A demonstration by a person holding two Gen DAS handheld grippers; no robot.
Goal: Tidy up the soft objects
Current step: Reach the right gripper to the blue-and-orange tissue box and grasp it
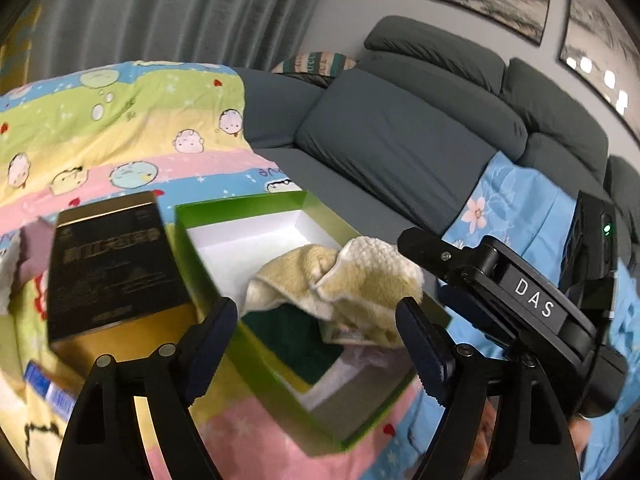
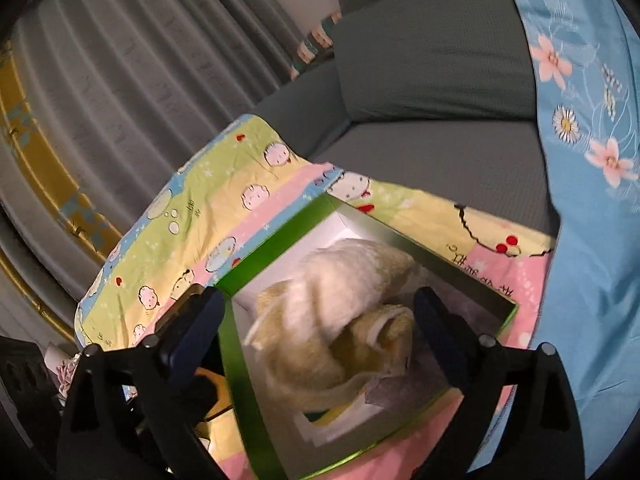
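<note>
A yellow and cream towel [image 1: 340, 280] is lying crumpled in an open green box [image 1: 192, 236], heaped over a dark green cloth [image 1: 288, 332], with one fluffy corner rising above the rim nearest the sofa [image 1: 400, 136]. The left gripper [image 1: 320, 344] is hovering just in front of the box with its jaws spread wide and holding nothing; the right gripper [image 2: 320, 336] is poised directly above the towel, also spread open and empty. The likely trouble: the bunched terry cloth could spring up or spill over the thin cardboard wall, and a downward push near the rim could tip or slide the light box across the smooth cartoon-print blanket [image 1: 120, 128] underneath. The towel is looking thick, looped and floppy; the box is glossy outside, plain white inside, with sharp square corners. A rigid black and gold carton [image 1: 112, 268] is standing just beside the box.
</note>
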